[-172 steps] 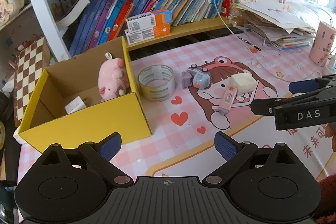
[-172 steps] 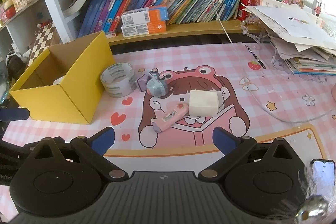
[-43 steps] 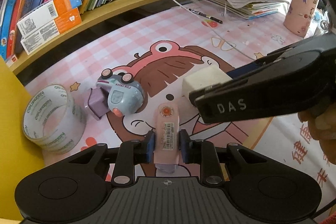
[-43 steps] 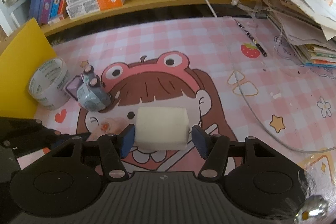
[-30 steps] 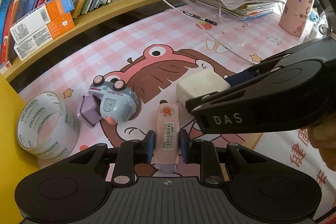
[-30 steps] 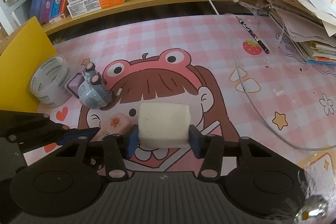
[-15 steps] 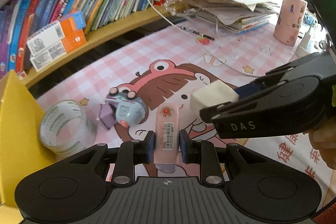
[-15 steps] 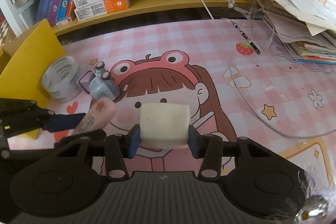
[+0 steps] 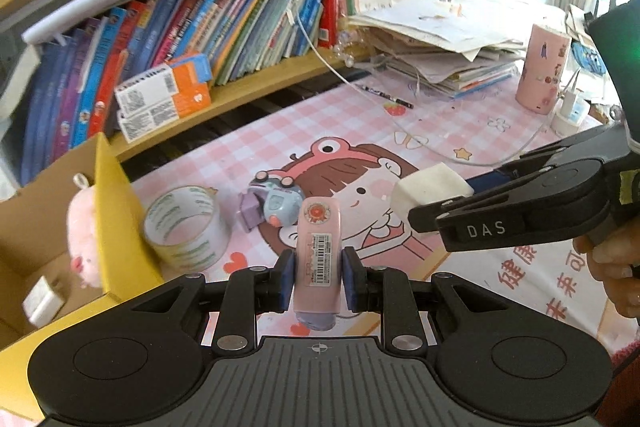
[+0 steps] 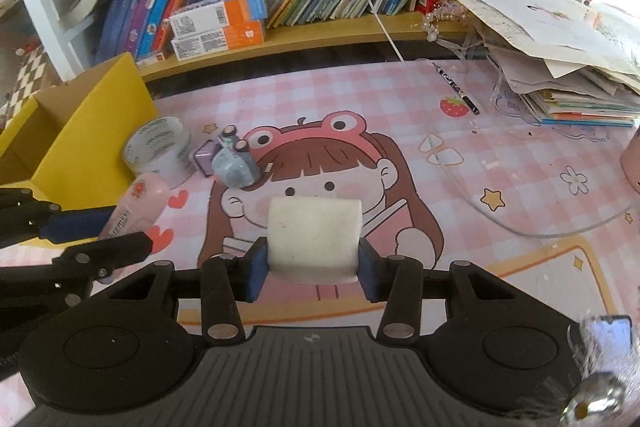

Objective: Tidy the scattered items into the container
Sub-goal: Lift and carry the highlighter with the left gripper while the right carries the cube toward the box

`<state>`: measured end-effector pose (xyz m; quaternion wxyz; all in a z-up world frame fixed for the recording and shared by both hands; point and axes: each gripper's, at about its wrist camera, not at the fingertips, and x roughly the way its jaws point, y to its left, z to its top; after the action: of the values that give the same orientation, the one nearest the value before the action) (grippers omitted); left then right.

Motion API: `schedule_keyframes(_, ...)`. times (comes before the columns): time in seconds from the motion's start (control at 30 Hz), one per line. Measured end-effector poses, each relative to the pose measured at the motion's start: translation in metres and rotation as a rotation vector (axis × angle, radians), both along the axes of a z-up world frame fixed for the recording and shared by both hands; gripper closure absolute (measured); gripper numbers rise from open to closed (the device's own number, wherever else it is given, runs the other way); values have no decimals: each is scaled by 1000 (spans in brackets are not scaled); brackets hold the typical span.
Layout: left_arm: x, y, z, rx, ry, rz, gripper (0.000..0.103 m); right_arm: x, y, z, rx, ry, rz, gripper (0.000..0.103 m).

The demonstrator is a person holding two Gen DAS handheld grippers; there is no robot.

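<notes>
Both grippers have lifted clear of the table: left gripper (image 9: 316, 277) clamps the pink stick (image 9: 318, 251), right gripper (image 10: 312, 265) the white block (image 10: 314, 237); yellow box (image 9: 120, 227) lies left, nearer the left gripper.

Both tongs, left (image 9: 317, 279) and right (image 10: 312, 269), are clamped, raised side by side.

A desk covered by a pink checked cartoon mat (image 10: 400, 99) is carrying a yellow cardboard box (image 10: 92, 147) at its left side, with a roll of clear tape (image 10: 158, 149) sitting just beside the box and a small blue-grey toy truck (image 10: 236, 163) lying next to the tape. A pencil (image 10: 456, 89), a loose white cable (image 10: 532, 227) and a stack of papers and books (image 10: 572, 83) are resting toward the right, and a pink cup (image 9: 542, 69) is standing at the far right edge.
</notes>
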<state>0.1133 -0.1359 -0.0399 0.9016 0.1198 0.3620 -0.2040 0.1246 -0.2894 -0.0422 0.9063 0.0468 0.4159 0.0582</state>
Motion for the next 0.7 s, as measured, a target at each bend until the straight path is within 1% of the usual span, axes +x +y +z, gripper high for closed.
schedule_keyframes(0.3, -27, 10, 13, -7, -33, 5, 80, -26, 12, 10, -2, -25, 8, 60)
schedule_keyframes(0.7, -54, 26, 23, -13, -63, -7, 80, -52, 33, 20, -6, -47, 14, 60)
